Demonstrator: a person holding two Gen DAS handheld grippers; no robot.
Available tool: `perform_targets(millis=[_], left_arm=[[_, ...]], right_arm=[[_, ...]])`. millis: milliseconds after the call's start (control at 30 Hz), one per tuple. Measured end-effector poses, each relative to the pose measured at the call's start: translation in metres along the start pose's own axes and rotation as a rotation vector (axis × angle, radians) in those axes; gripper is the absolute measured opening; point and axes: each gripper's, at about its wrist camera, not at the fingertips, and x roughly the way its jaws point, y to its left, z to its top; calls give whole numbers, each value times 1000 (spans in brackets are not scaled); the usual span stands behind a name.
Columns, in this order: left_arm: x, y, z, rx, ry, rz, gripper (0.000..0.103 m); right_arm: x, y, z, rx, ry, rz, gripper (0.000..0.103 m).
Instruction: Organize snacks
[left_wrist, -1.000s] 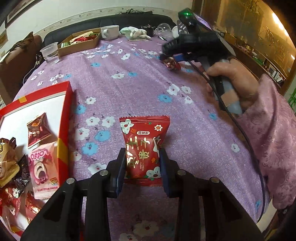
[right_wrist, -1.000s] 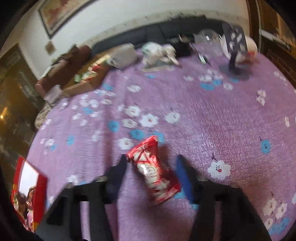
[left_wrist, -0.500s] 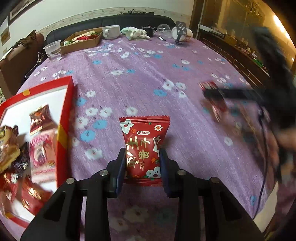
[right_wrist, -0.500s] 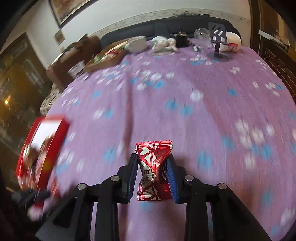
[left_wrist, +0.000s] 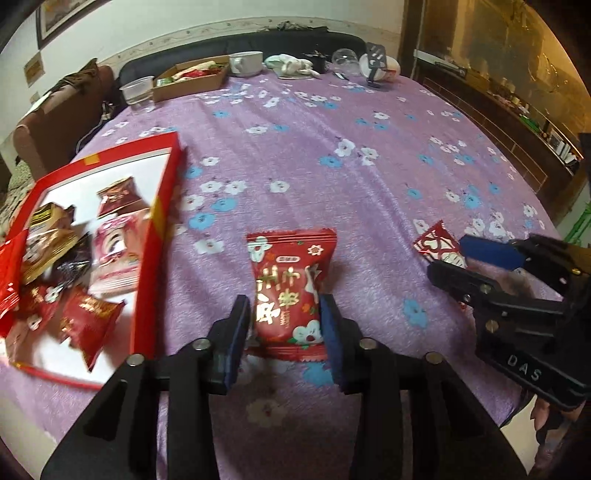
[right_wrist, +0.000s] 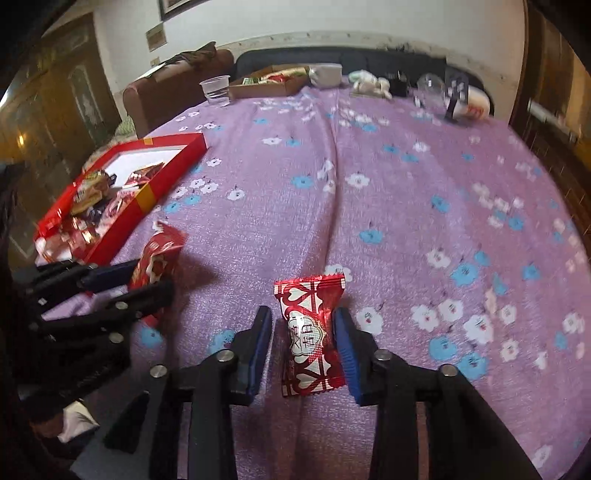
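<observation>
Packets between both sets of pads | left gripper (left_wrist: 284, 317) jaws opening around red snack packet (left_wrist: 290, 288), long axis pointing away | red box (left_wrist: 162, 206) lies left, nearer | right gripper (right_wrist: 304, 343) opening, heart-print candy (right_wrist: 308, 332) between

Both the left gripper (left_wrist: 284, 325) and right gripper (right_wrist: 304, 350) are showing black arms with silver screws. Blue pads (right_wrist: 258, 343) are lining their fingers. White "DAS" lettering is showing on the right one.

White wall (left_wrist: 155, 29) with framed picture (left_wrist: 62, 16), dark sofa (left_wrist: 280, 38), brown armchair (left_wrist: 62, 122), possibly a lit cabinet (left_wrist: 491, 62).
</observation>
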Motion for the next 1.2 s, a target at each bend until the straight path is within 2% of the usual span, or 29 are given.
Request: perform_targets(millis=[67, 400, 500, 767, 1200], left_arm=[[-3, 1, -2, 1, -11, 7, 43], [-11, 8, 1, 10, -44, 39, 47], [-11, 8, 4, 21, -47, 47, 47], [-10, 9, 7, 29, -49, 57, 47], [-9, 7, 9, 33, -49, 60, 47]], right_arm=[[-4, 5, 0, -24, -18, -29, 51], [-17, 12, 5, -80, -77, -93, 53], [-18, 13, 6, -89, -87, -102, 57], [-19, 16, 6, -123, -102, -149, 57], [-19, 14, 7, -124, -104, -151, 57]])
